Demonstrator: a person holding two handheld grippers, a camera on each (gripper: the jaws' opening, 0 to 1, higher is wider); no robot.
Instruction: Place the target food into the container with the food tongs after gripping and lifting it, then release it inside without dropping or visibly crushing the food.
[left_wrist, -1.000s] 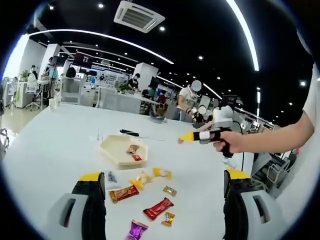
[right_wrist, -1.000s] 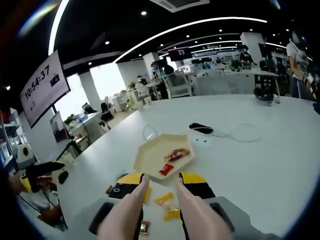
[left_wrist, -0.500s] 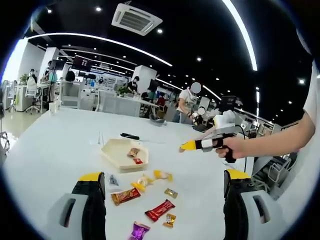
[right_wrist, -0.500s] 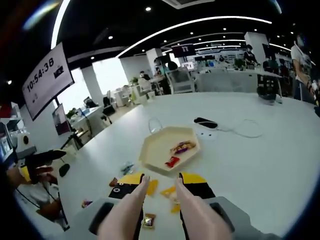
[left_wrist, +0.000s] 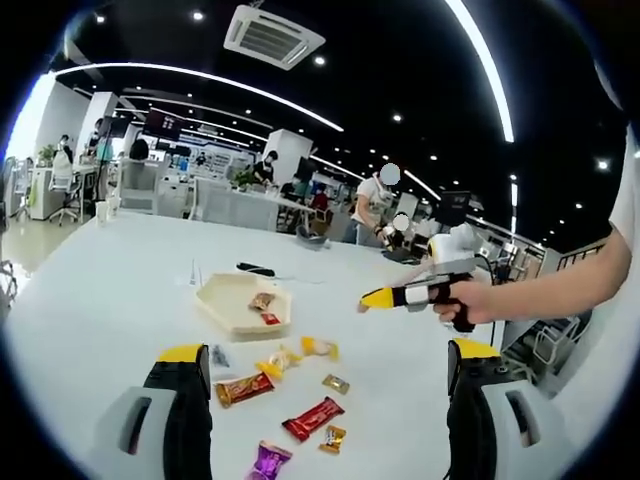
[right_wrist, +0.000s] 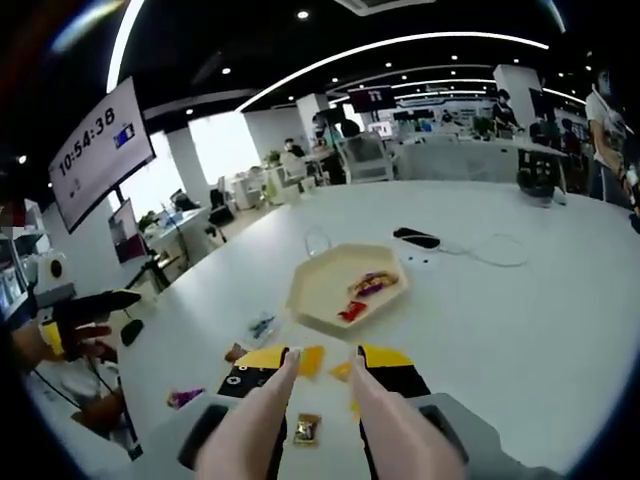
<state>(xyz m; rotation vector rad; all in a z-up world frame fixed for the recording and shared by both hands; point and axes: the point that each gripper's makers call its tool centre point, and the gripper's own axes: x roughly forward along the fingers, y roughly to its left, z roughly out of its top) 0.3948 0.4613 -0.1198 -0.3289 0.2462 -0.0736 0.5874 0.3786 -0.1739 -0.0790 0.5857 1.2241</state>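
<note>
The left gripper (left_wrist: 325, 372) had two thick black jaws, each capped with a yellow tip and seated in a rounded pale-grey housing with a dark slot. The right gripper (right_wrist: 321, 360) was built alike — black jaws, yellow caps, grey shells — and carried a pair of long peach-coloured tongs (right_wrist: 318, 420) between its jaws. Seen from the left gripper view, the right gripper (left_wrist: 382, 297) showed a yellow tip, a black-and-white body and a black handle — the hand (left_wrist: 478, 300) belonged to a bare forearm, with a white short sleeve (left_wrist: 628, 200) above.
</note>
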